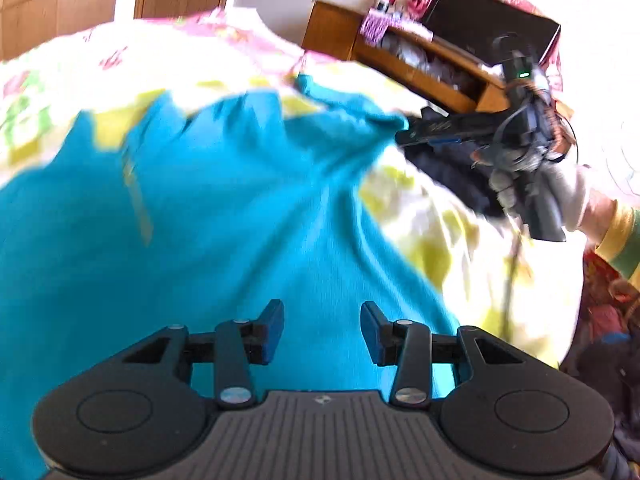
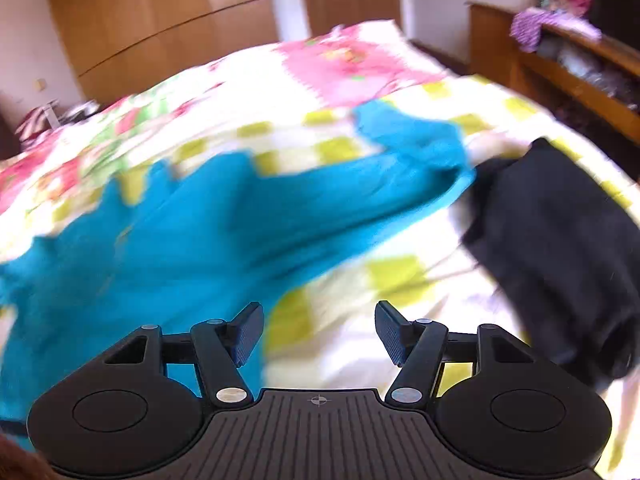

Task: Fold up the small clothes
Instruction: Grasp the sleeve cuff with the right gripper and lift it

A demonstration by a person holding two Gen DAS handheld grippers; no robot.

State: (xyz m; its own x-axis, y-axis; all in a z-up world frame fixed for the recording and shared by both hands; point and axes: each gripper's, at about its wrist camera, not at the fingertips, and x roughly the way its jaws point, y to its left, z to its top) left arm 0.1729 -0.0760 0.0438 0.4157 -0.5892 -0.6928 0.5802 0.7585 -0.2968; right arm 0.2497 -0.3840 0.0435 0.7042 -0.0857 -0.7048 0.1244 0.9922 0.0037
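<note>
Through my left camera, my left gripper (image 1: 322, 332) has its jaws apart with nothing between them. It hangs over the teal garment (image 1: 224, 208), which fills the middle of this view. The garment is blurred and rumpled, with creases running toward its far right corner. It lies on the bed (image 1: 120, 60), whose quilt is patterned in yellow-green squares and pink flowers. At that far right corner of the garment I see my right gripper (image 1: 402, 137) from the side, its tip at the cloth's edge. The blur hides whether it touches the cloth. My gloved right hand (image 1: 560, 188) holds its handle, further right of the garment. A dark garment (image 1: 448, 168) lies on the quilt just beyond the teal one's right corner, under that gripper. Behind the teal garment, against the wall, stands a wooden shelf (image 1: 420, 64) with bits of clutter on it.

Through my right camera, my right gripper (image 2: 319, 334) has its jaws wide apart and they hold nothing. Bare quilt (image 2: 360, 280) shows between them. The teal garment (image 2: 200, 240) spreads to the left and ahead. Its near edge passes behind my left finger, and a bunched part reaches up toward the right. The dark garment (image 2: 560, 240) lies right of the teal one and seems to touch its far right end. The shelf (image 2: 560, 68) stands beyond the dark garment, and a wooden wardrobe (image 2: 160, 20) stands far behind the teal garment.
</note>
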